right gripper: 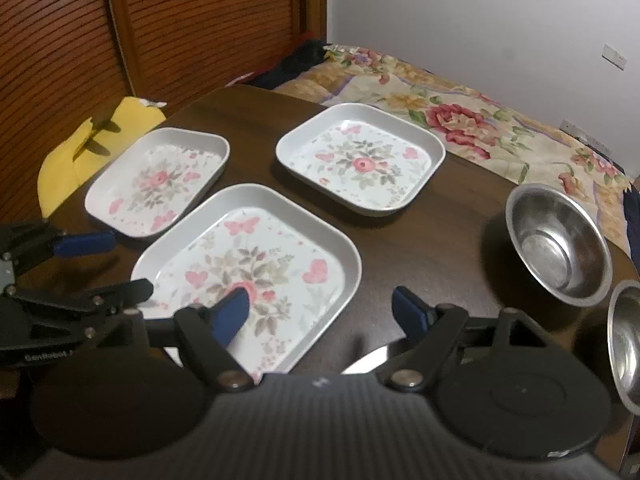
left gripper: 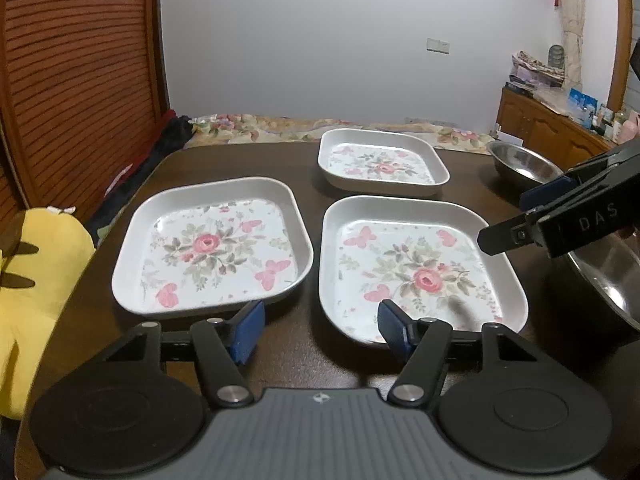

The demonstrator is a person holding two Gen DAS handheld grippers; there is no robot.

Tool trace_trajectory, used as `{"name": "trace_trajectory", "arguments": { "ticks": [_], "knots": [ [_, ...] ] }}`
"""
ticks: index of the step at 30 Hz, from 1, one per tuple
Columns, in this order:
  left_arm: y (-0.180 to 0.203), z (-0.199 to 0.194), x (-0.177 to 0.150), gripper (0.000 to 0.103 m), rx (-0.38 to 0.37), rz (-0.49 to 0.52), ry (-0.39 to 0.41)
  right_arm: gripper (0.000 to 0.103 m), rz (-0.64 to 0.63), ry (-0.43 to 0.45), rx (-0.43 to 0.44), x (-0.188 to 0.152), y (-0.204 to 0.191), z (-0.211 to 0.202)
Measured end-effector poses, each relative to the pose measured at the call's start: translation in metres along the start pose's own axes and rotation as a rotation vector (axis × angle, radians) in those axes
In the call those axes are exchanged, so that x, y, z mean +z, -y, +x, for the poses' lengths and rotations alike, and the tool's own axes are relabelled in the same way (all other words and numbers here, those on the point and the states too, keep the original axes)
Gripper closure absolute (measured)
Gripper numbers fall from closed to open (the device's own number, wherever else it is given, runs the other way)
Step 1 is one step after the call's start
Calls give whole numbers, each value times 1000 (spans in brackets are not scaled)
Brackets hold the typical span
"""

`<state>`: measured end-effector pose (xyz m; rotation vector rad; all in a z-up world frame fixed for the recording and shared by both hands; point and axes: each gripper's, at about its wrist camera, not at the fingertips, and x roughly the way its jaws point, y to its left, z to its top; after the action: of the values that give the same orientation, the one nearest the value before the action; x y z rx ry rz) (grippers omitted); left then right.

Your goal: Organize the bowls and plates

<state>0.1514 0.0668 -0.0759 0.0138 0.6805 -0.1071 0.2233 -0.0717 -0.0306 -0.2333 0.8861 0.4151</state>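
Three square white plates with a rose print lie on a dark wooden table (left gripper: 308,184): a left one (left gripper: 212,244), a near one (left gripper: 420,268) and a far one (left gripper: 382,162). The right wrist view shows the same left (right gripper: 156,182), near (right gripper: 256,276) and far (right gripper: 360,158) plates. Steel bowls stand at the right: one farther off (right gripper: 560,242), (left gripper: 520,162), one at the right edge (right gripper: 626,344), (left gripper: 608,276). My left gripper (left gripper: 320,326) is open and empty, low over the gap between the left and near plates. My right gripper (right gripper: 324,310) is open and empty over the near plate's right edge.
A bed with a floral cover (right gripper: 460,108) lies beyond the table. A yellow cushion (left gripper: 36,292) sits off the table's left edge, by a slatted wooden door (left gripper: 76,80). A wooden cabinet with clutter (left gripper: 560,120) stands at the far right.
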Motion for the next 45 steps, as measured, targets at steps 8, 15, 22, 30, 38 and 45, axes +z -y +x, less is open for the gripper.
{"name": "trace_trajectory", "arguments": {
  "ticks": [8,15,22,30,38,45],
  "knots": [
    [-4,5,-1,55,-16,-18,-8,34,8,-48,3,8,8,13],
    [-5,8,-1,64,-30,-43,-11,43,23,-85,9,12,12,22],
    [-3,10,-1,85,-45,-54,-24,54,25,-116,6,14,14,32],
    [-4,10,-3,87,-45,-66,-18,76,28,-135,17,13,13,40],
    [-7,7,-4,92,-37,-75,-26,90,33,-134,16,12,8,37],
    [-8,-8,-9,94,-41,-85,-24,91,44,-124,17,9,1,30]
  ]
}}
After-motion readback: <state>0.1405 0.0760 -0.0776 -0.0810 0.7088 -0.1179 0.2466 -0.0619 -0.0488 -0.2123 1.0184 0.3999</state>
